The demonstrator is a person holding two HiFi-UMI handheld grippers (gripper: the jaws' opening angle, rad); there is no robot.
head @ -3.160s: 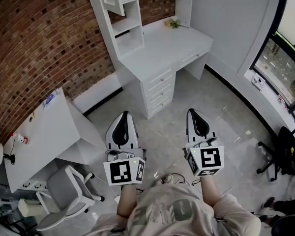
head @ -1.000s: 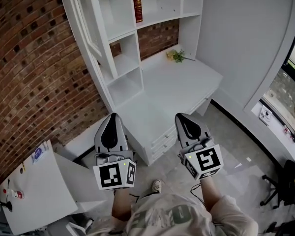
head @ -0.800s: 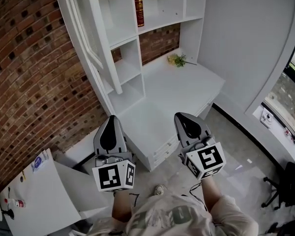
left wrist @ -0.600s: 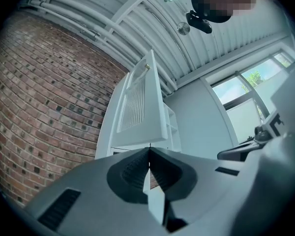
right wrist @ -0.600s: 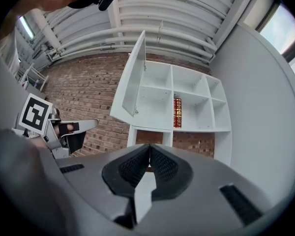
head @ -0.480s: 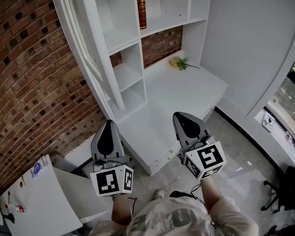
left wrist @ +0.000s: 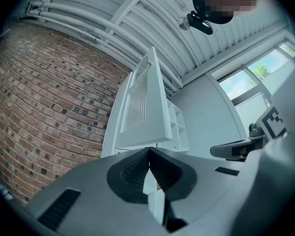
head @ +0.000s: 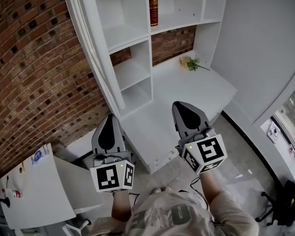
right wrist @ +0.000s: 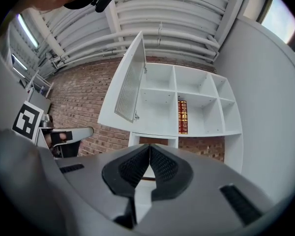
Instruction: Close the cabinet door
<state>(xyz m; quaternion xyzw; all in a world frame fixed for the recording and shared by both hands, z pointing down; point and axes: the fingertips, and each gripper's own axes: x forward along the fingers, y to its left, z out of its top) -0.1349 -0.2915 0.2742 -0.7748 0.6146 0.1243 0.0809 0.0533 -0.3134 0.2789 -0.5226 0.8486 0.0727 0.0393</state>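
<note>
The white cabinet door (head: 96, 48) stands swung open at the left end of the white shelf unit (head: 132, 31), its slatted panel edge-on against the brick wall. It also shows in the left gripper view, where the door (left wrist: 143, 104) fills the middle, and in the right gripper view, where the door (right wrist: 129, 85) hangs out from the open compartments. My left gripper (head: 109, 117) is shut and empty, below the door's lower end and apart from it. My right gripper (head: 181, 104) is also shut and empty, over the desk's near edge. Both sets of pads meet with nothing between them: the left gripper (left wrist: 148, 151) and the right gripper (right wrist: 150, 147).
A white desk top (head: 187, 95) runs under the shelves, with a green sprig (head: 191, 63) at its back and drawers below. A red book (head: 153, 4) stands on an upper shelf. A brick wall (head: 34, 68) is on the left, and a small white table (head: 32, 193) is lower left.
The person has walked up to the desk, so the shelf unit and open door loom larger. Both grippers have come forward with them, staying shut.
</note>
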